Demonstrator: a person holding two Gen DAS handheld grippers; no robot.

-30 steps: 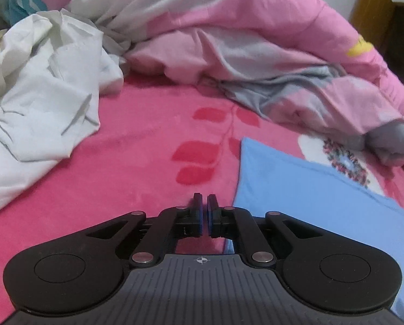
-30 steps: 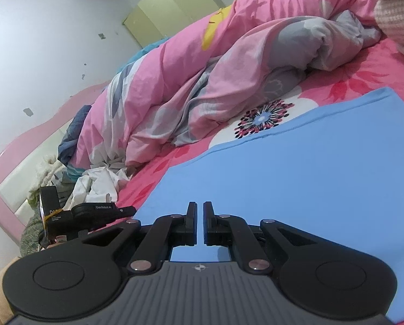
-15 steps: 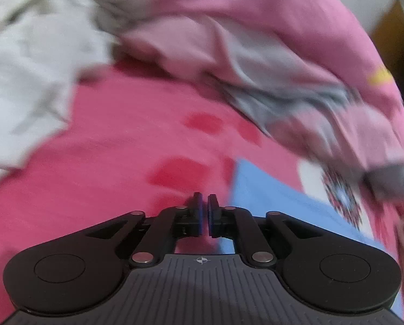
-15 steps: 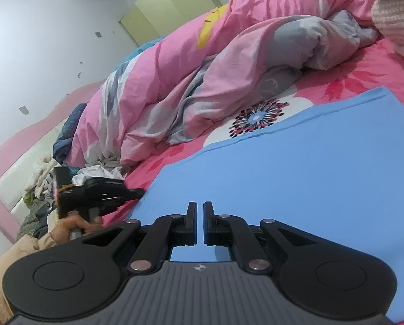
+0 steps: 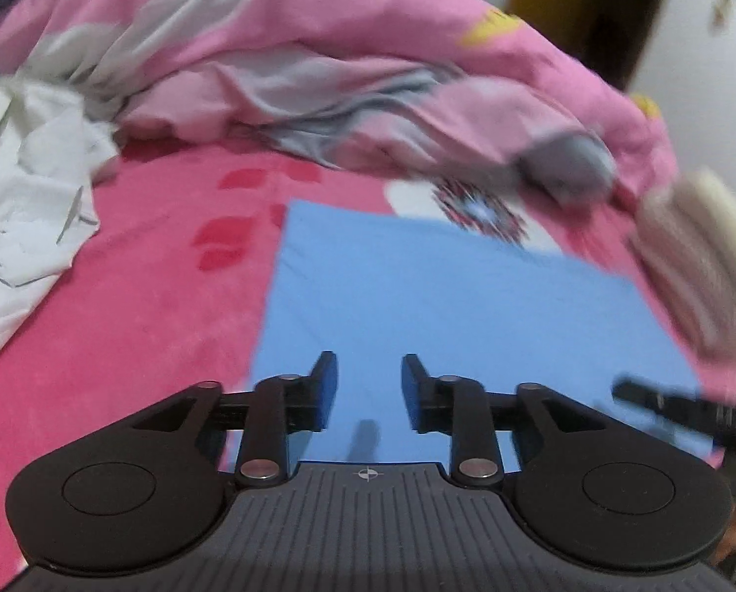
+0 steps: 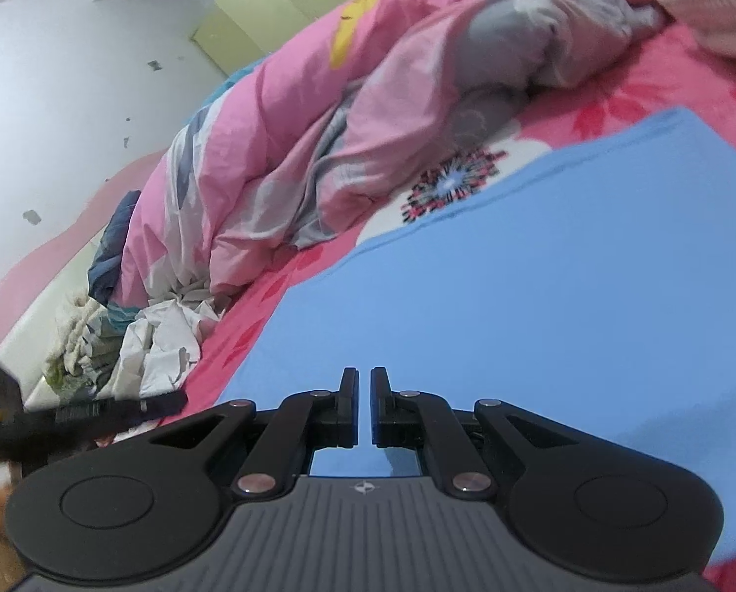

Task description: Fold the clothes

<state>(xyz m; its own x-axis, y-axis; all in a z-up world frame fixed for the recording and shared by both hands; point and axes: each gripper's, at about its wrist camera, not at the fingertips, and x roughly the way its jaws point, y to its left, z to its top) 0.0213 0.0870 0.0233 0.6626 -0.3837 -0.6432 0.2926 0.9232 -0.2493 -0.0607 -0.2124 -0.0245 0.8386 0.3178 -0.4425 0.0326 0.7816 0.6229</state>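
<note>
i see the blue cloth (image 5: pixel 432 306) lying flat on the bed (image 5: pixel 136 306), folded at least once. my left gripper (image 5: pixel 368 389) has just been opening, nothing between its jaws. my right gripper (image 6: pixel 363 407) is closed, empty. white clothes (image 5: pixel 27 217) at 10 o'clock wait unfolded.

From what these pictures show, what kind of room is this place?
Most likely a bedroom. A bed with a pink flowered sheet fills the view, a crumpled pink and grey quilt lies along it, and a flat blue garment is spread on the sheet, with a curved pink headboard behind.
</note>
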